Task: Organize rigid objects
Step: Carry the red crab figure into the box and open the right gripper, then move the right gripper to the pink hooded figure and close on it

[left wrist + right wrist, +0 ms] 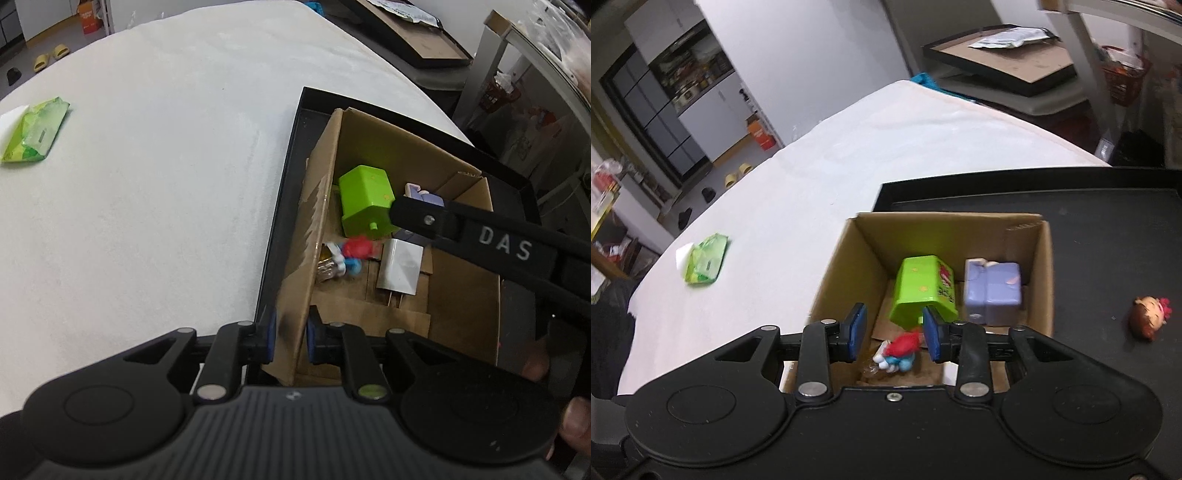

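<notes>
Left wrist view: my left tool (290,339) pinches the cardboard box (461,295) wall, steadying it in the black tray (291,155). Right wrist view: my right tool (894,332) hangs spread above the red-blue figure (899,350) inside; I'd fetch the doll head (1148,315) next.

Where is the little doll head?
In the right wrist view, the doll head lies alone on the black tray, outside the cardboard box and to its right.

One cardboard box (846,266) holds four items (a fifth possibly hidden); one doll head (1149,316), one green packet (706,264).
</notes>
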`<state>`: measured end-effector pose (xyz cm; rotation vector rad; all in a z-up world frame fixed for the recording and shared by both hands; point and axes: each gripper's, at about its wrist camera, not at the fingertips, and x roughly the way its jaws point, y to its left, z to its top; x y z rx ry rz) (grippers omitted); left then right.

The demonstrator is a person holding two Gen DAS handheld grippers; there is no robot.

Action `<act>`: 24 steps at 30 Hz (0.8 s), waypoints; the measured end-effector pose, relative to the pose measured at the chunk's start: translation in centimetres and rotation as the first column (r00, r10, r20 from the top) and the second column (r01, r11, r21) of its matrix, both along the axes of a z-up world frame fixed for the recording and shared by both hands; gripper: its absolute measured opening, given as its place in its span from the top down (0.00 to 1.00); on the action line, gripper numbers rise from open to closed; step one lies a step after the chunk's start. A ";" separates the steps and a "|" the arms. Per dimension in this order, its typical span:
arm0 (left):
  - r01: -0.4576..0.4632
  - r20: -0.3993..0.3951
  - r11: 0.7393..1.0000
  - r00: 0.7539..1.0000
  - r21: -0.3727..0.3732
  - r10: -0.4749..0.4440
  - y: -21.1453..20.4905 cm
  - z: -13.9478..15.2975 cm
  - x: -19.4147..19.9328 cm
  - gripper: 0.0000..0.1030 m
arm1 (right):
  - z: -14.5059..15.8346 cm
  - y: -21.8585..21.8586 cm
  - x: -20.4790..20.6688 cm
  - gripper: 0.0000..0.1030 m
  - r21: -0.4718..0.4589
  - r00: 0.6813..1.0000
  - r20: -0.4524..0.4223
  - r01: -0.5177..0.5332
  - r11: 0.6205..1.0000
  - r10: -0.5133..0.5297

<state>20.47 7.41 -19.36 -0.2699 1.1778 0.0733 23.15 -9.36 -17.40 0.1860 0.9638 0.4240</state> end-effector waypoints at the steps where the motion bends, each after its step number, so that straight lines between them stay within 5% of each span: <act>1: 0.002 0.000 1.000 1.000 0.011 -0.002 -0.1 0.1 0.0 0.85 | -0.1 -0.2 -0.1 0.66 -0.003 1.000 -0.002 0.010 1.000 -0.010; 9: 0.001 -0.009 0.996 1.000 0.088 -0.001 -0.5 0.8 0.0 0.69 | 0.3 -1.5 -0.8 0.58 -0.015 0.998 0.006 0.068 0.998 -0.068; 13: 0.015 -0.005 0.991 1.000 0.131 -0.014 -0.9 1.2 -0.3 0.55 | 0.5 -2.6 -1.3 0.43 -0.046 0.993 0.006 0.116 0.992 -0.116; 24: 0.043 -0.024 0.974 0.999 0.223 -0.039 -2.2 1.0 -1.0 0.41 | 1.7 -7.2 -3.6 0.42 0.028 0.983 0.006 0.182 0.983 -0.182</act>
